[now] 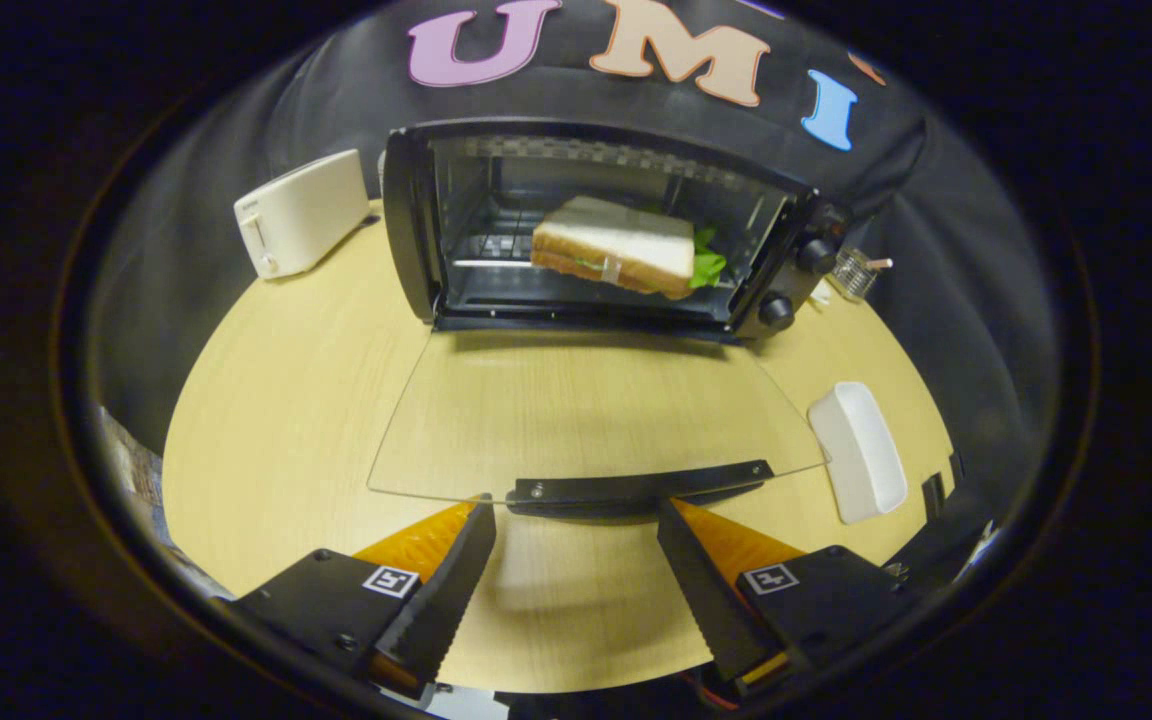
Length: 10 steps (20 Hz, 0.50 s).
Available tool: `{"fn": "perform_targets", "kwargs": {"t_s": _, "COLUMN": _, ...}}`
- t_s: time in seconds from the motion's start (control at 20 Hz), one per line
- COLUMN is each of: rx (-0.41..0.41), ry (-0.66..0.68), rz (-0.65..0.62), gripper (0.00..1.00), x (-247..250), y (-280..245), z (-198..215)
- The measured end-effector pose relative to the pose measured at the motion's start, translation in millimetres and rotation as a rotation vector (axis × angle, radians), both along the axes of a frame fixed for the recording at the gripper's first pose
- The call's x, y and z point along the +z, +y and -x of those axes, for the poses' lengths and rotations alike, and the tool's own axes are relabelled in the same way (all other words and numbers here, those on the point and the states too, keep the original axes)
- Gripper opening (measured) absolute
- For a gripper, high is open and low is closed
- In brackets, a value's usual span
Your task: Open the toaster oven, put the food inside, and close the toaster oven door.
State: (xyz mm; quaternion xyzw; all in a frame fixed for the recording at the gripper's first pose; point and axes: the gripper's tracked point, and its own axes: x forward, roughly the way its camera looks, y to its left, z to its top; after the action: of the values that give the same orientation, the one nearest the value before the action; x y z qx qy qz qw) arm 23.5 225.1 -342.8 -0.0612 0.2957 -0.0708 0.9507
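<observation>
Standing at the far edge of a round, light wooden table [276,400], a black toaster oven [601,225] faces the gripper with its cavity exposed; two knobs [796,285] sit one above the other on its right-hand panel. Item: glass door [586,410], folded fully down and lying roughly level over the middle of the table, its dark handle [636,488] running along the near rim. Item: sandwich [621,248], white bread with green lettuce showing at its right end, resting on the rack inside the oven cavity, toward the right half. Item: white pop-up toaster [301,212], near the table's far left edge, just beside the oven's left wall but apart from it. Item: white oblong dish [858,450], near the right edge of the table, just beside the door's right corner. Item: small metallic object [854,272], behind the oven's right side (too small to identify). Item: gripper [576,525], fingers spread wide and gripping nothing; the fingertips [481,520] lie just short of the door handle, one at each end of it, and whether they touch it cannot be told. Bare tabletop shows between the fingers, and nothing stands between them and the handle.
</observation>
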Motion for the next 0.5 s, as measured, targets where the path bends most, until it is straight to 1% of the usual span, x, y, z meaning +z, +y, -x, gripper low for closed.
{"fn": "perform_targets", "kwargs": {"t_s": 0.2, "rx": 0.011, "ry": -0.1, "rz": 0.015, "gripper": 1.0, "x": 44, "y": 2, "z": -8}}
{"fn": "perform_targets", "kwargs": {"t_s": 0.4, "rx": 0.01, "ry": -0.17, "rz": -0.005, "gripper": 1.0, "x": 78, "y": 3, "z": -21}}
{"fn": "perform_targets", "kwargs": {"t_s": 0.5, "rx": 0.006, "ry": -0.195, "rz": 0.008, "gripper": 1.0, "x": 90, "y": 0, "z": -28}}
